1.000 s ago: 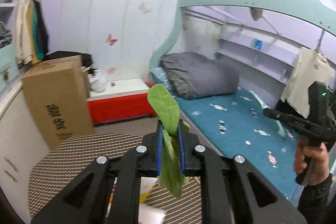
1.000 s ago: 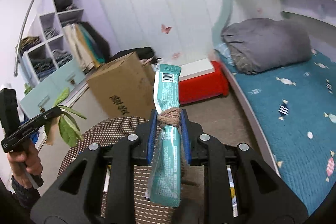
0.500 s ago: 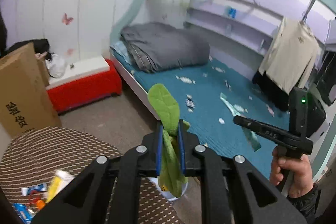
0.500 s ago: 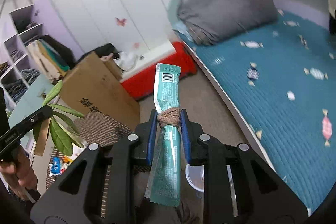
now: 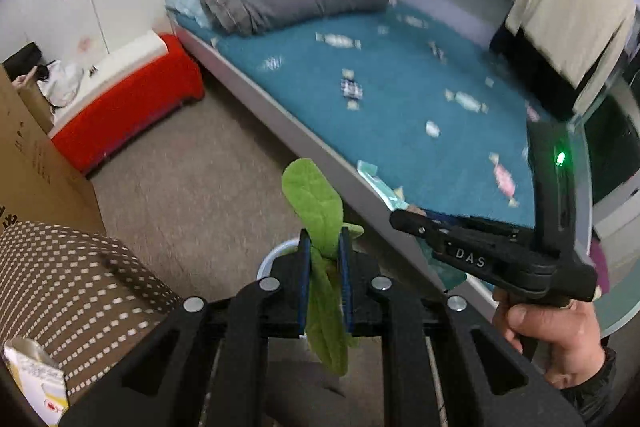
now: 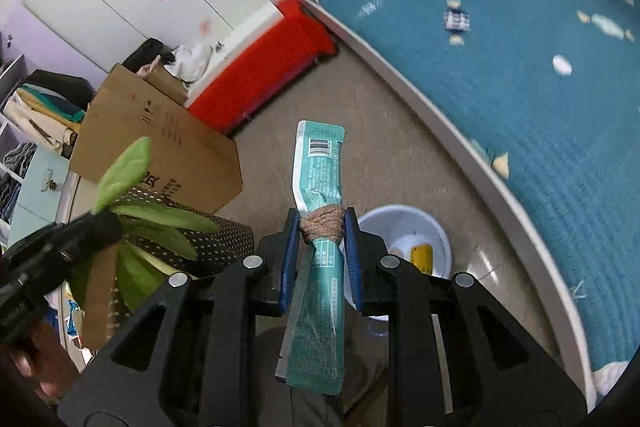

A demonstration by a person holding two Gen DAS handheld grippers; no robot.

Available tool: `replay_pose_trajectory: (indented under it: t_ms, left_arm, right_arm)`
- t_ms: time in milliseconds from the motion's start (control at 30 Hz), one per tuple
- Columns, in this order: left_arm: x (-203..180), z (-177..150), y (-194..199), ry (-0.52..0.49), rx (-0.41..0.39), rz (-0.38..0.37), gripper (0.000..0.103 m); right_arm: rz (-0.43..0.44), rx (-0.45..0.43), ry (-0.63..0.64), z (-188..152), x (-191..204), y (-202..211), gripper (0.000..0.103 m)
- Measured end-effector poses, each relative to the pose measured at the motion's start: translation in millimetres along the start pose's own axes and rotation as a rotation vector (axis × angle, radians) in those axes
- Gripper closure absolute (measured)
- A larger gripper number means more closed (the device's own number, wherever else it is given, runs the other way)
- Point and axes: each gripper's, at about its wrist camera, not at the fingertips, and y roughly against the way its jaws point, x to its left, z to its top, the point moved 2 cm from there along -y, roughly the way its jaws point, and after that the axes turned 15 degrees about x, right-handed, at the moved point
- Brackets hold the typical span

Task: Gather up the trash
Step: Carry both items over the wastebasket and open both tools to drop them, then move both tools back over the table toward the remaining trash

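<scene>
Step in hand: carrying two pieces of trash to the bin, both already picked up. Left hand-held gripper: jaws narrow, clamped on a green leaf that sticks up past the fingertips and hangs limp below them. Right hand-held gripper: jaws narrow, clamped on a teal wrapper at a band of brown twine wound round its middle; the barcode end stands above the fingertips, the long end hangs beneath. Bin: a pale round tub on the floor, just below and to the right of the right gripper's fingertips, mouth up, with a yellow item already inside. In the left view only a sliver of the bin's rim shows, directly behind and under the left fingertips, so the leaf appears to sit about over it. Both grippers point steeply down toward the floor between the bed and a dotted brown counter, which lies to the left of both. Judgement: transport is nearly done; release is not yet made. Next move calls for centring each load over the bin's mouth, the wrapper needing a small shift rightward, then opening the jaws wide enough for the leaf and the twine-thick wrapper to drop clear. Risk: the limp leaf may cling to a pad, and the long wrapper may catch the rim.
</scene>
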Motion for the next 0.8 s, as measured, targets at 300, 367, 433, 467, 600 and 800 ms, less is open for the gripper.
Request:
replay_pose_trajectory:
  t_ms: [300, 367, 433, 467, 600, 800]
  left_arm:
    - [11.7, 8.4, -43.8, 0.022, 0.097, 0.098, 0.013]
    - [16.7, 7.6, -40.5, 0.032, 0.104, 0.105, 0.013]
    - [20.3, 5.1, -32.8, 0.041, 0.087, 0.12, 0.013]
    - [20.6, 2.7, -28.3, 0.043, 0.078, 0.125, 0.012]
    - [24.2, -6.2, -4.6, 0.056, 0.027, 0.147, 0.011]
    - [23.2, -22.0, 34.4, 0.066, -0.055, 0.15, 0.01]
  right_arm:
    - [0.05, 0.082, -0.084, -0.4, -18.8, -42.5, 0.037]
    - [0.05, 0.093, -0.098, -3.4, -21.0, -44.5, 0.031]
    - [0.039, 0.088, -0.119, -8.0, -23.8, -41.8, 0.018]
    - [0.038, 0.083, -0.124, -8.3, -24.4, -40.5, 0.012]
    - [0.002, 0.057, -0.132, -13.5, -22.3, -27.1, 0.006]
    - [-0.047, 0.011, -0.105, -19.6, -3.5, -1.0, 0.006]
